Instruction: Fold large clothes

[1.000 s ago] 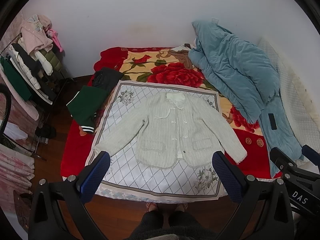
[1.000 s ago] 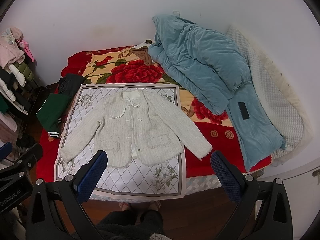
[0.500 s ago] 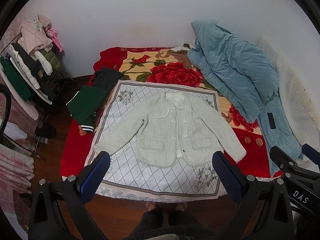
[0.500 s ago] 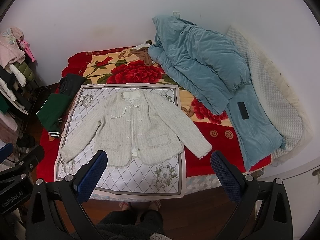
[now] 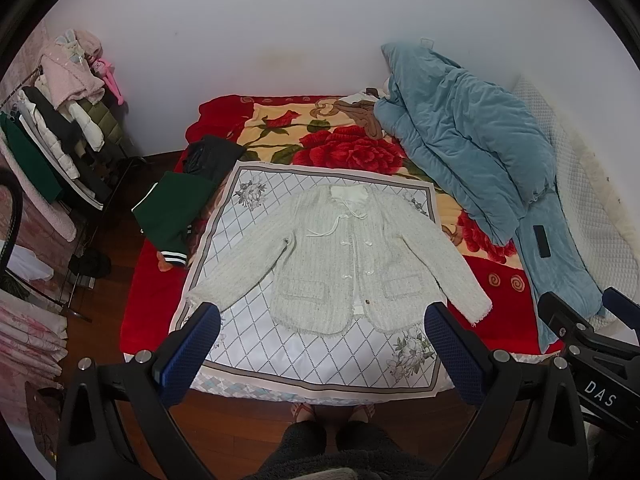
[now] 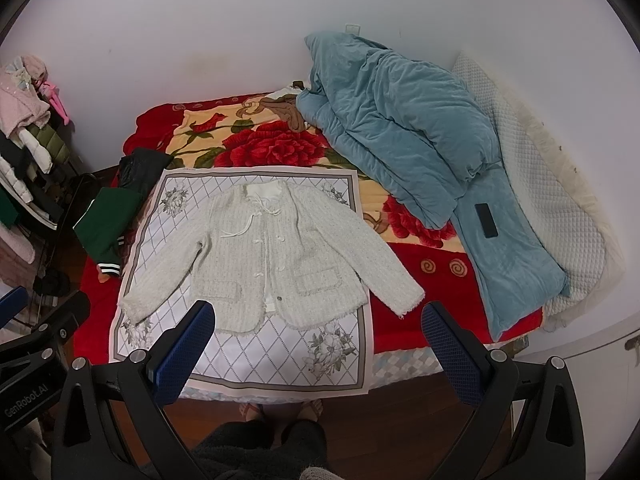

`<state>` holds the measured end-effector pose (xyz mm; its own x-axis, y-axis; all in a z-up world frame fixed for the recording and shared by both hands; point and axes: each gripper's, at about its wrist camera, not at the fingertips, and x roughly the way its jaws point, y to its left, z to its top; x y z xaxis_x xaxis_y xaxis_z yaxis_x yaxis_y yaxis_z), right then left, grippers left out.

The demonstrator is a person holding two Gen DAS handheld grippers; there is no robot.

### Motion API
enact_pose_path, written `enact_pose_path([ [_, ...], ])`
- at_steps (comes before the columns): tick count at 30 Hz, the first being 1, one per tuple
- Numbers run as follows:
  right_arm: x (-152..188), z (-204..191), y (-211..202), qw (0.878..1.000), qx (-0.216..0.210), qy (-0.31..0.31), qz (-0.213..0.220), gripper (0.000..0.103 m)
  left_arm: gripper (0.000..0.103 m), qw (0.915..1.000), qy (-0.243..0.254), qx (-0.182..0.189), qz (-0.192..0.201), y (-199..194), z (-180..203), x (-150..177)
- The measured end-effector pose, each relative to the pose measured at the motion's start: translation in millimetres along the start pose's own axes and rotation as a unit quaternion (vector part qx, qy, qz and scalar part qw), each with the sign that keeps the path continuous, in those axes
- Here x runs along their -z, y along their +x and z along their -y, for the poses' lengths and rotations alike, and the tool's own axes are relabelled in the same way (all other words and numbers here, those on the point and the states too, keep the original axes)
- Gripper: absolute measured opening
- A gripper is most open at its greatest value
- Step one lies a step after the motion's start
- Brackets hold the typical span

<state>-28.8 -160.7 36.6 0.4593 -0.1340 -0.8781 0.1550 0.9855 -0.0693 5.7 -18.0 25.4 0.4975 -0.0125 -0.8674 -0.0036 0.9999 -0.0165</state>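
While the cream tweed jacket is lying face-up and buttoned on the printed cloth that is covering the near part of the bed, both tools are hanging above the foot of the bed with nothing in them: the left hand-held gripper is showing its blue pads spread wide, and the right hand-held gripper is doing the same. The jacket is looking thick and soft — likely heavier than a shirt, rough enough not to slip, and floppy once lifted. Its sleeves are lying angled out and down from the body, so the cuffs and shoulder seams are offering the plainest places to pinch; the fringed hem is a second choice. The cuff on the jacket's right-hand side is reaching past the cloth onto the red blanket, near the bed's edge. Beyond that cuff the blue quilt is crowding the space, while a green garment is sitting just off the cloth on the jacket's other side. Above the collar, open blanket is leaving room for folding — the person's feet are standing just below the cloth's near border.
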Motion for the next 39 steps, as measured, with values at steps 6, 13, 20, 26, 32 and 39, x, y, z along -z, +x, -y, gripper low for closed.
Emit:
enact_pose_path([
  [6,-1,-2,0,1.0,0.001,0.001,-0.002,0.103,0.103,1.0,0.002,0.002,-0.002,-1,2,2],
  [13,-3,-10,10,1.0,0.004,0.011,-0.003,0.103,0.103,0.9999,0.006,-0.007,0.008,22,-7,-2],
  [20,-9,15,95,0.999,-0.026,0.046,-0.013,0.103,0.103,0.9966,0.051,-0.044,0.048,82,-4,-25],
  [26,-7,72,200,0.992,-0.003,0.12,-0.045,0.103,0.103,0.9972,0.042,-0.057,0.025,180,13,-33],
  [32,6,151,337,0.98,-0.019,0.156,-0.122,0.093,0.103,0.9918,0.029,-0.123,-0.022,277,40,-19],
  [39,37,165,538,0.953,-0.117,0.139,-0.241,0.093,0.103,0.9674,-0.044,-0.225,-0.108,395,34,25],
])
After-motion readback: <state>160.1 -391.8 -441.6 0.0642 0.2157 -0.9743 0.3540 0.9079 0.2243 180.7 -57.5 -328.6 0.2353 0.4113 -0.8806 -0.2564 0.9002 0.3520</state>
